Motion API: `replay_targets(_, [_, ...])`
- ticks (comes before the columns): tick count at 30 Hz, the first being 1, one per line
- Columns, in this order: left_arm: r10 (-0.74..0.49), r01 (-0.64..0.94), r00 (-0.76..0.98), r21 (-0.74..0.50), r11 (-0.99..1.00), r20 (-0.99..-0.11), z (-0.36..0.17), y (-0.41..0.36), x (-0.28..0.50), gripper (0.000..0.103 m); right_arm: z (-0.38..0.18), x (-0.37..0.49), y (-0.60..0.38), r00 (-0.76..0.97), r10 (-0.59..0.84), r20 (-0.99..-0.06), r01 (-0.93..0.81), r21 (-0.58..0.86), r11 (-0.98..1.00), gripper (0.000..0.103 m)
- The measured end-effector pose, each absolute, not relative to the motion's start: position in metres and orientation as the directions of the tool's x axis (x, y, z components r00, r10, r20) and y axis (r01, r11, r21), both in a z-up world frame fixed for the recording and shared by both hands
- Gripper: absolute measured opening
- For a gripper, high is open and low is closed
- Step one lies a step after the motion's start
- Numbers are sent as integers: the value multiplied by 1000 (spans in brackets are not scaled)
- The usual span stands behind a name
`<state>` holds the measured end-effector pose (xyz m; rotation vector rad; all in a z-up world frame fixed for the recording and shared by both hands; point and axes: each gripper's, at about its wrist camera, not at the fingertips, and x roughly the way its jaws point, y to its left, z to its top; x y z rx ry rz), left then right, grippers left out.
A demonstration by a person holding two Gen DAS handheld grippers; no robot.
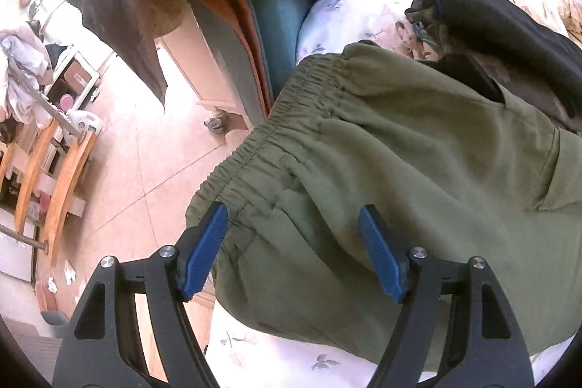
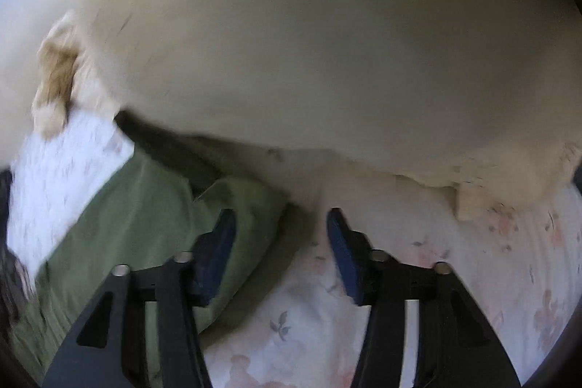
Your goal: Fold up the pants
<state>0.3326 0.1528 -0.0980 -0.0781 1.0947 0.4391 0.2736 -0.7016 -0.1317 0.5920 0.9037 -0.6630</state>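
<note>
Your olive-green pants point(image 1: 418, 177) lie on the floral bedsheet point(image 1: 291, 351) with the gathered elastic waistband point(image 1: 276, 133) running right along the bed's edge, tiled floor point(image 1: 138, 170) dropping away to its left and dark garments point(image 1: 502, 24) crowding the far side. Your left gripper point(image 1: 293, 228) hovers with its ribbed blue pads point(image 1: 205, 253) spread wide over the soft, wrinkled cloth near the waistband, holding nothing. In the blurred right wrist view, your right gripper point(image 2: 280, 235) is likewise spread and empty, over a rounded end of the pants point(image 2: 145, 224), close under a large cream pillow point(image 2: 327, 42).
</note>
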Motion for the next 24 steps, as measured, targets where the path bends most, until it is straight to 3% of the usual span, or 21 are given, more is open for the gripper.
replay_targets(1, [313,-378,388,160,912,-867,-95,152,333,72,-135,279,-700,421,-270,-866,730,146,668,11])
replay_targets(2, [319,-374,393,167,912,-862,-90,152,332,72,-136,281,-700,414,-275,-868,730,136,670,3])
replay_targets(7, [325,-359,423,172,917,-846,-94,155,344,72,-115,254,-694,426,-370,-825,788,137,600,1])
replay_targets(10, [314,-370,415,157,916,-854,-98,162,347,72,-127,248,-698,393,-338,-855,814,152,561,2])
replay_targets(12, [285,-383,396,125,915,-873,-103,170,350,72,-136,252,-707,381,-276,-883,801,165,575,9])
replay_targets(13, [267,-393,394,102,914,-879,-103,175,348,72,-138,251,-705,380,-278,-882,806,169,567,19])
replay_targets(14, [254,-407,393,80,910,-884,-102,181,345,72,-135,244,-705,388,-286,-876,820,187,541,37])
replay_targets(16, [237,-451,380,45,892,-894,-99,194,339,72,-131,230,-700,427,-281,-860,827,245,505,53])
replay_targets(19, [232,-567,365,-17,823,-902,-93,215,319,72,-125,217,-674,516,-228,-826,794,361,489,53])
replay_targets(24, [140,-694,391,-191,695,-909,-91,228,278,72,-133,234,-605,581,18,-814,692,506,515,55])
